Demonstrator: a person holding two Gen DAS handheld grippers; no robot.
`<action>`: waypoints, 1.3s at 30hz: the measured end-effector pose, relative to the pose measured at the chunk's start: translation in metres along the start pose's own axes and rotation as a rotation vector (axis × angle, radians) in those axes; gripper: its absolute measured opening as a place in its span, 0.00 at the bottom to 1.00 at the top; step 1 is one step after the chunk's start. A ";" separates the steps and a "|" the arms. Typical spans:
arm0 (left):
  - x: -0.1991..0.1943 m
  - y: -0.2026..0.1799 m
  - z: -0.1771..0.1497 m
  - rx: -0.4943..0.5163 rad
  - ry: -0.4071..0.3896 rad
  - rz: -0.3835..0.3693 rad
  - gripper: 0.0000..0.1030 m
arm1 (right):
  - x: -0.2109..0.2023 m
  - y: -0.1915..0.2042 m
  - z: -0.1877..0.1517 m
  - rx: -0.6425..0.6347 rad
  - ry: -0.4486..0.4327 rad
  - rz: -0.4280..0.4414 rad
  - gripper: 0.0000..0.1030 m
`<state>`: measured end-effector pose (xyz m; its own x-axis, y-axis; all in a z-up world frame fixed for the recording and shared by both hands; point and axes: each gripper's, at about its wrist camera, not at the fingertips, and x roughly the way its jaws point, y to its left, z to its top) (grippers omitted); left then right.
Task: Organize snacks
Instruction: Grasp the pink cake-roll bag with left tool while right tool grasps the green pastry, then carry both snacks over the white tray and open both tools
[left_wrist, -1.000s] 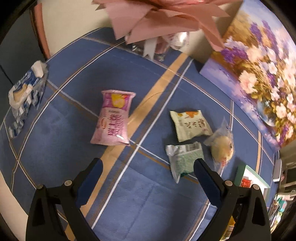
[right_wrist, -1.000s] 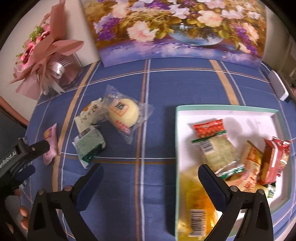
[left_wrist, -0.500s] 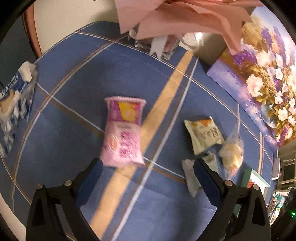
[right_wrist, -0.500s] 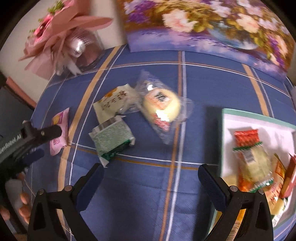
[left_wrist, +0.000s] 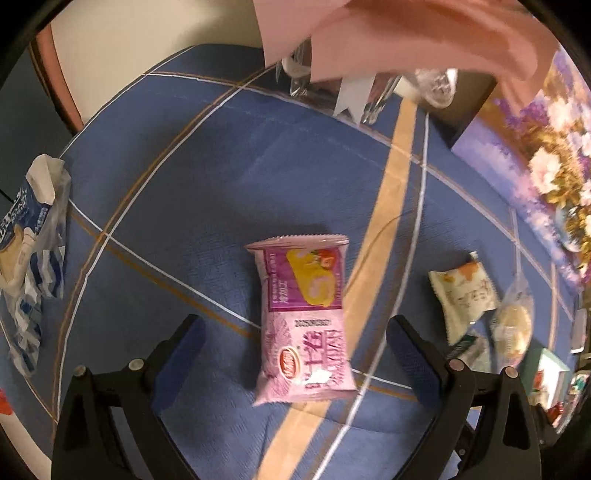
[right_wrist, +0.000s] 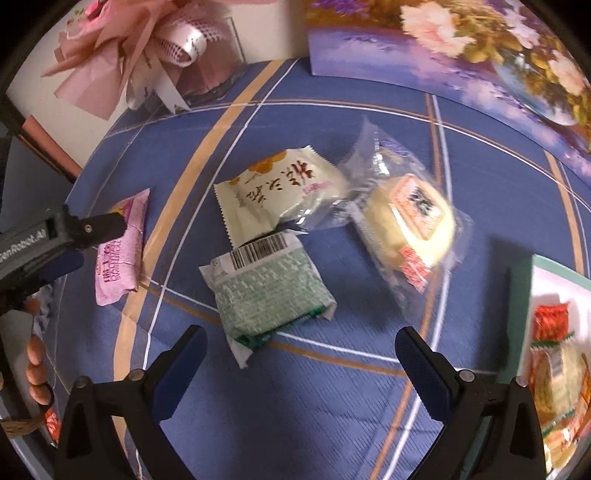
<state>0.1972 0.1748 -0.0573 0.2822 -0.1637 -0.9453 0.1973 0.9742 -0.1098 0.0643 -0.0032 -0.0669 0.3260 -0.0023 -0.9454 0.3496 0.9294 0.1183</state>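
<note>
A pink snack packet lies flat on the blue tablecloth, its lower half between the fingers of my open left gripper, which hovers above it. The same pink packet shows at the left of the right wrist view, under the left gripper. My right gripper is open just in front of a green packet. Behind that lie a cream packet and a clear-wrapped yellow bun. A white tray with a teal rim holds several snacks at the right edge.
A pink bouquet in a glass vase stands at the back left, and a flower painting leans along the back. A blue-and-white bag lies at the table's left edge. A person's fingers show at the lower left.
My left gripper has moved forward over the pink packet, which now lies between its fingers. My right gripper has swung left from the tray towards the green packet. Both stayed open.
</note>
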 end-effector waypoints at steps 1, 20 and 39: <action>0.004 0.000 0.000 0.005 0.008 0.001 0.95 | 0.004 0.003 0.002 -0.008 0.004 -0.005 1.00; 0.042 -0.008 0.008 0.060 -0.003 0.062 0.95 | 0.039 0.037 0.033 -0.121 -0.025 -0.104 1.00; 0.025 -0.037 0.001 0.061 -0.028 0.098 0.40 | 0.020 0.021 0.034 -0.069 -0.076 -0.060 0.62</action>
<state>0.1980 0.1348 -0.0763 0.3290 -0.0736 -0.9415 0.2241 0.9746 0.0022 0.1079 0.0038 -0.0730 0.3732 -0.0839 -0.9239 0.3103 0.9498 0.0391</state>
